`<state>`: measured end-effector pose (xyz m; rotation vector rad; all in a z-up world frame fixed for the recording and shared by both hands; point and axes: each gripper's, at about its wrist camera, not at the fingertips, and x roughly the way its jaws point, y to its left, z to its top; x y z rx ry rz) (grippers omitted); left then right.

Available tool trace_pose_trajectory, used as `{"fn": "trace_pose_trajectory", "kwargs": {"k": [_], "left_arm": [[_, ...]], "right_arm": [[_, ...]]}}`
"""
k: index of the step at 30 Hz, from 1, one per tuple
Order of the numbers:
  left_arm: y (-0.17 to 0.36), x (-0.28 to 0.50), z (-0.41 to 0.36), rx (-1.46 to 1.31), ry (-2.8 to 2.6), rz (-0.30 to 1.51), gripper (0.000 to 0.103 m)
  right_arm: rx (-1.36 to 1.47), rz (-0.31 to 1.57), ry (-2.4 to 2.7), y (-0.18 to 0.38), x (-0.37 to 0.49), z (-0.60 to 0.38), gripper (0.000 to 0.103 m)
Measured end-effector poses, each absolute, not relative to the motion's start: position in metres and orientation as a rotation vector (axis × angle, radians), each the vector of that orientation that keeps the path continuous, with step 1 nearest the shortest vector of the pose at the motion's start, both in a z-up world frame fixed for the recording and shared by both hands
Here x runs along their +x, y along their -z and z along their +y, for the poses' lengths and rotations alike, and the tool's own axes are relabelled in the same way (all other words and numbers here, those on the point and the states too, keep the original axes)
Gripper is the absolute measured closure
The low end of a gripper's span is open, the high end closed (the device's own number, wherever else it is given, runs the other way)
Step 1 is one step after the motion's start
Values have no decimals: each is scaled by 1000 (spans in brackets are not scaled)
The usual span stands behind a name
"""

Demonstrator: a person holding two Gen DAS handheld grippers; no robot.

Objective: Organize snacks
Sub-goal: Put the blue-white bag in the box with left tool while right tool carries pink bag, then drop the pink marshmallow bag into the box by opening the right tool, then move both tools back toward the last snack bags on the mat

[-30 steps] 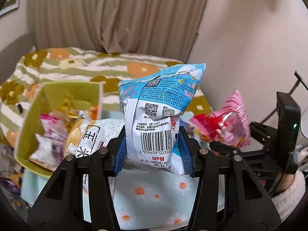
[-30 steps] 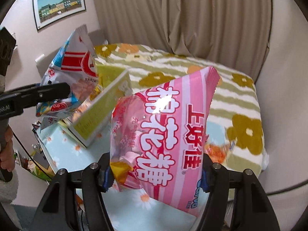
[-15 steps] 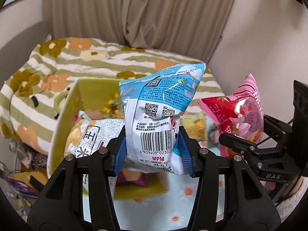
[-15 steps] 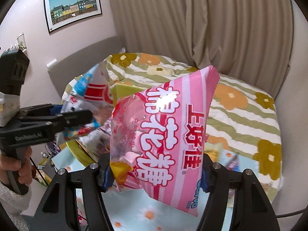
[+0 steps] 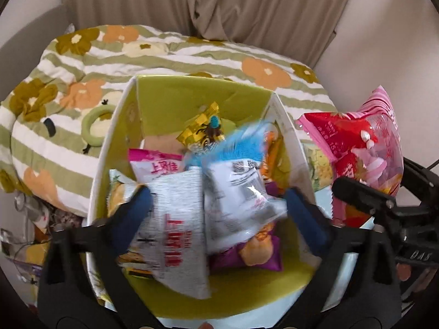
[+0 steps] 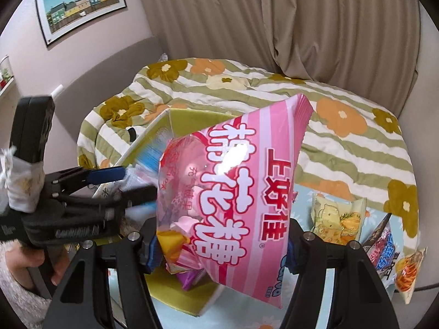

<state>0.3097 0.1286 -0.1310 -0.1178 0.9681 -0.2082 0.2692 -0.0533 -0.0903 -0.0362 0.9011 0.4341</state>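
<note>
In the left wrist view my left gripper (image 5: 219, 211) hangs over the green box (image 5: 192, 82), its jaws opening wide. The blue-and-white snack bag (image 5: 241, 186) is blurred between the pads, loose, above the several packets in the box. A grey-white packet (image 5: 178, 219) with red print lies beside it. My right gripper (image 6: 222, 249) is shut on a pink marshmallow bag (image 6: 241, 192), held upright just right of the box (image 6: 192, 115). That bag (image 5: 365, 159) also shows at the right of the left wrist view. The left gripper (image 6: 109, 183) appears at the left of the right wrist view.
A bed with a striped, flowered quilt (image 6: 343, 115) lies behind the box. On the daisy tablecloth to the right lie a yellow packet (image 6: 337, 219), a dark blue packet (image 6: 381, 249) and an orange one (image 6: 408, 274). A hand (image 6: 16, 260) holds the left gripper's handle.
The left gripper moved over the green box and opened; the blue-and-white bag left its pads and drops toward the box. The right gripper, still holding the pink bag, came closer to the box.
</note>
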Motion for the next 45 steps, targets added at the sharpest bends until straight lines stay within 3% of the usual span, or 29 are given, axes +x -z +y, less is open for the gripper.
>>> {"fn": "trace_pose_trajectory", "kwargs": {"k": [26, 29, 30, 34, 45], "left_arm": [[132, 265, 162, -197, 70, 973, 2], [135, 267, 163, -205, 71, 978, 2], [136, 267, 162, -202, 71, 979, 2], [138, 268, 160, -185, 73, 982, 2], [130, 259, 150, -171, 123, 971, 2]], "right_arm": [[-48, 938, -511, 84, 343, -30, 37], [-26, 952, -508, 94, 356, -27, 25], [-14, 953, -501, 98, 359, -27, 16], [13, 938, -493, 104, 352, -31, 4], [0, 909, -466, 99, 323, -36, 4]]}}
